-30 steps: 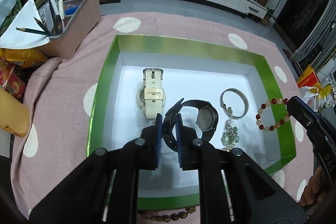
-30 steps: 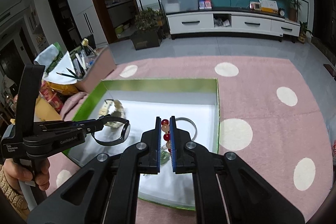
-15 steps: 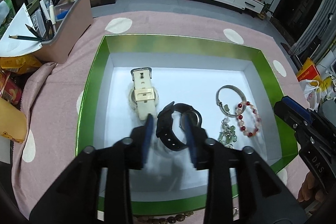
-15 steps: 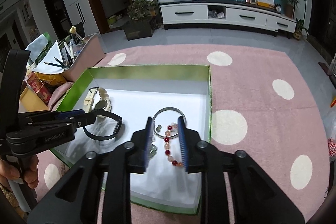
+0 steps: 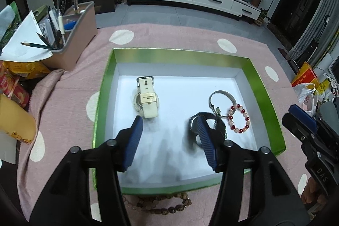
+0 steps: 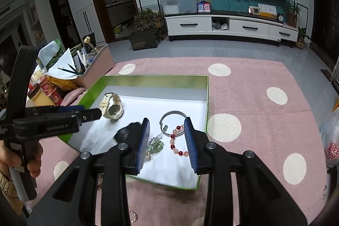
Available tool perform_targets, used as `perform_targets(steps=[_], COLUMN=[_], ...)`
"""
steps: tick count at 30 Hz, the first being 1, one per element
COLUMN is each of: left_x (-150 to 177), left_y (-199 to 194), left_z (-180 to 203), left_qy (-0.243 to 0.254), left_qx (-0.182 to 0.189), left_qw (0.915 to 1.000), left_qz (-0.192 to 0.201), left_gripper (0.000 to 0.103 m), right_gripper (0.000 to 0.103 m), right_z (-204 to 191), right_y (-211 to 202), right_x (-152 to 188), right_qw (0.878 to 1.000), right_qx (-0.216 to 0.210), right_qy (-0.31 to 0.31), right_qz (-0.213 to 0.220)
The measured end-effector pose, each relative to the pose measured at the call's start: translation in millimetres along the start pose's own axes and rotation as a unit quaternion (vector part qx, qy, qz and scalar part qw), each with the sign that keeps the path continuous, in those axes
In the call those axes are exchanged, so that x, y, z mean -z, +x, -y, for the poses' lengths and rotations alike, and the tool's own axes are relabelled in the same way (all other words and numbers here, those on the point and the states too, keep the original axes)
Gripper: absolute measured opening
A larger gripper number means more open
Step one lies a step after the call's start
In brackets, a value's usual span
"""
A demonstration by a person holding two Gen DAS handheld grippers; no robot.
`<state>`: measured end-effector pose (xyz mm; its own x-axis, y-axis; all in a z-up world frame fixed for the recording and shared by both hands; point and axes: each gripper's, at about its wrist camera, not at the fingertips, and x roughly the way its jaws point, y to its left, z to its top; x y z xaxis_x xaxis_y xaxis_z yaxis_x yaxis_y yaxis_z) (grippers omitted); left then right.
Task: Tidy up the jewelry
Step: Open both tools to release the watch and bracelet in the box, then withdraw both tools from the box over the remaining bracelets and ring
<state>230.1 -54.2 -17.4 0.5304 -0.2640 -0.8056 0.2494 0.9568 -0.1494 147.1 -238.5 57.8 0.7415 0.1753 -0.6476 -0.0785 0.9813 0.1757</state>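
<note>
1. Left wrist view: the left gripper (image 5: 168,137) fills the bottom centre of the frame, its blue fingers (image 5: 133,137) wide apart and opening, with nothing between them but white box floor.
2. The green box (image 5: 262,86) lies mid-frame on a pink dotted cloth (image 5: 169,35) over the bench. Inside it, a cream watch (image 5: 146,99) lies at centre left.
3. A black watch (image 5: 196,120) lies on the box floor at centre right, partly behind the right-hand finger, blurred.
4. Right of it are a silver bangle (image 5: 222,102) and a red bead bracelet (image 5: 239,118), touching or overlapping.
5. A brown bead string (image 5: 165,203) lies on the cloth outside the box's bottom edge.
6. At the right edge the right gripper (image 5: 300,120) reads "DAS" on its body. A pen holder (image 5: 78,43) stands upper left.
7. Right wrist view: the right gripper (image 6: 167,141) sits bottom centre, fingers (image 6: 190,141) partly apart and opening. The bead bracelet (image 6: 177,141) and a green charm (image 6: 156,144) lie on the box floor between them, not pinched.
8. The bangle (image 6: 172,120) lies just above, and the cream watch (image 6: 113,107) toward the left.
9. The black watch (image 6: 129,132) lies left of the left-hand finger.
10. The left gripper (image 6: 93,113) enters from the left, marked "GenRobot.AI". A hand (image 6: 31,158) holds its grip at lower left.
</note>
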Motion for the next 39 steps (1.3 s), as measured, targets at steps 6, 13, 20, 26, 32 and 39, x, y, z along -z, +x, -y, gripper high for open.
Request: perform_targets(steps=[6,13,20,26,32,39], left_x=[9,29,59,85,108,134], left_y=[-27,-59,-78,-86,-90,-87], left_z=[-10,-32,-55,-66,-69,-69], left_qy=[-0.011,-0.032,-0.051,-0.058,-0.056,-0.051], left_qx=[-0.001,-0.004,-0.009,-0.016,-0.018,-0.018], left_qw=[0.9999,0.9992,0.9983,0.9980,0.9981,0.9985], left_qz=[0.013,0.025,0.027,0.022,0.017,0.007], left_gripper=[0.057,0.059,0.060,0.060,0.060,0.060], right_gripper=[0.034,0.035,0.035,0.035,0.035,0.035], right_z=[-2,-2,-1,-3,-5,-11], right_y=[-24,-48,-66,-75,-77,-74], right_x=[9,30,52,69,84,101], right_qw=[1.000,1.000,1.000,1.000,1.000,0.999], right_qx=[-0.004,0.000,0.004,0.002,-0.005,-0.015], right_qy=[0.002,0.004,0.008,0.010,0.013,0.014], right_qz=[0.011,0.008,0.001,-0.007,-0.019,-0.037])
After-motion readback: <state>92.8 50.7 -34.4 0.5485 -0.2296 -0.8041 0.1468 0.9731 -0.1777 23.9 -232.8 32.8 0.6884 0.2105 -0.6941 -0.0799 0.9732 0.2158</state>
